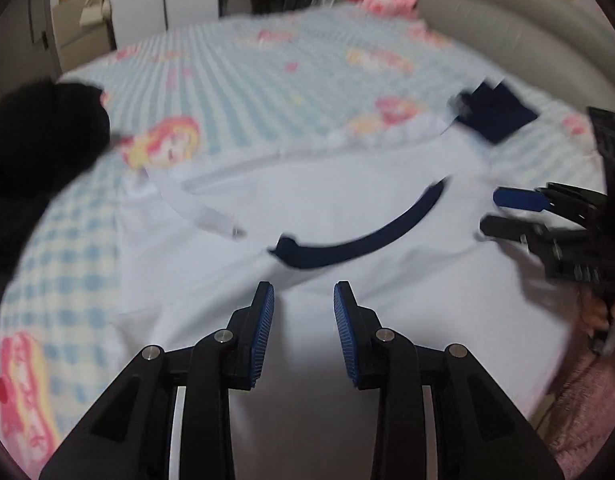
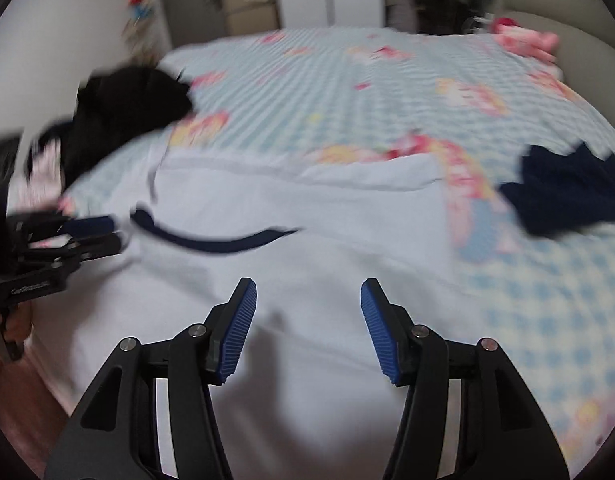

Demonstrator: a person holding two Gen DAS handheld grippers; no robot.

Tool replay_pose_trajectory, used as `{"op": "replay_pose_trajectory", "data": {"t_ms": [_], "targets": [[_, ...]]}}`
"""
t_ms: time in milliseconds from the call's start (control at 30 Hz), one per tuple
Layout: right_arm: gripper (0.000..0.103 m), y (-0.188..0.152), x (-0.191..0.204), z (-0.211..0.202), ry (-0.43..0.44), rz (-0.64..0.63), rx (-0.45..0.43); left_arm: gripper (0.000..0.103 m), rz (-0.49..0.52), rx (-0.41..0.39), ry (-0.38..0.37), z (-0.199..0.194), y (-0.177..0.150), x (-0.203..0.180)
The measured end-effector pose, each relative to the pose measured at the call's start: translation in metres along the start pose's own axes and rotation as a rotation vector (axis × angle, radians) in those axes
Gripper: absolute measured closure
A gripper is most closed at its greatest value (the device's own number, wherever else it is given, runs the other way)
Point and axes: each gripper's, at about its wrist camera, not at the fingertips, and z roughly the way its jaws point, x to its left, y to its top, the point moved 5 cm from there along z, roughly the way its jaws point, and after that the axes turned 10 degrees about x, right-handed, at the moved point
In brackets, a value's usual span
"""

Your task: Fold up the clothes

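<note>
A white garment point(image 1: 347, 208) with a navy neck trim point(image 1: 359, 236) lies spread on the bed, and the right wrist view shows it point(image 2: 307, 208) with the trim point(image 2: 211, 240) too. My left gripper point(image 1: 303, 292) hovers over its near part, jaws apart, with no cloth between the pads. From the right wrist view it point(image 2: 111, 234) reaches in from the left, beside the trim's end. My right gripper point(image 2: 307, 292) stands open above the white cloth, holding nothing. In the left wrist view it point(image 1: 487, 212) enters at the right edge.
The bed has a blue checked sheet point(image 1: 235, 80) with pink cartoon prints. A black garment point(image 1: 39, 132) lies at the left, a folded navy one point(image 1: 495, 112) at the right. Pink cloth point(image 1: 387, 0) and a grey padded headboard point(image 1: 507, 20) are at the far end.
</note>
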Motion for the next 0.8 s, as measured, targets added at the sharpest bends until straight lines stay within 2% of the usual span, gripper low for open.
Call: {"op": "replay_pose_trajectory", "data": {"t_ms": [67, 133, 200, 233, 300, 333, 400, 433, 500, 533, 600, 667, 800], "targets": [[0.046, -0.011, -0.002, 0.025, -0.003, 0.013, 0.031, 0.069, -0.071, 0.012, -0.003, 0.009, -0.002, 0.018], [0.046, -0.015, -0.013, 0.028, 0.045, 0.063, 0.011, 0.070, -0.131, 0.002, 0.000, 0.008, -0.004, 0.035], [0.047, -0.016, -0.024, 0.027, 0.070, 0.109, 0.006, 0.076, -0.165, -0.008, 0.014, 0.008, -0.004, 0.049], [0.049, -0.016, -0.032, 0.025, 0.054, 0.129, 0.006, 0.081, -0.184, -0.005, 0.008, 0.011, -0.005, 0.053], [0.058, -0.018, -0.047, 0.020, 0.020, 0.169, 0.007, 0.082, -0.204, -0.032, 0.009, 0.006, -0.005, 0.054], [0.066, -0.021, -0.055, 0.015, -0.001, 0.191, 0.003, 0.081, -0.212, -0.050, 0.012, 0.003, -0.004, 0.053], [0.068, -0.027, -0.072, 0.005, -0.039, 0.232, -0.006, 0.071, -0.207, -0.107, 0.042, -0.013, -0.002, 0.050], [0.068, -0.029, -0.076, -0.003, -0.043, 0.242, -0.018, 0.067, -0.200, -0.145, 0.026, -0.026, -0.002, 0.046], [0.064, -0.034, -0.075, -0.022, -0.072, 0.238, -0.057, 0.065, -0.191, -0.210, -0.013, -0.051, -0.006, 0.036], [0.059, -0.036, -0.073, -0.033, -0.094, 0.229, -0.081, 0.061, -0.192, -0.232, -0.039, -0.063, -0.011, 0.028], [0.057, -0.044, -0.067, -0.055, -0.124, 0.227, -0.139, 0.057, -0.164, -0.230, -0.060, -0.071, -0.020, 0.010], [0.057, -0.054, -0.057, -0.068, -0.084, 0.252, -0.165, 0.057, -0.132, -0.213, -0.072, -0.073, -0.030, -0.008], [0.057, -0.072, -0.026, -0.062, -0.048, 0.198, -0.112, 0.057, -0.090, -0.128, -0.062, -0.053, -0.045, -0.035]]}}
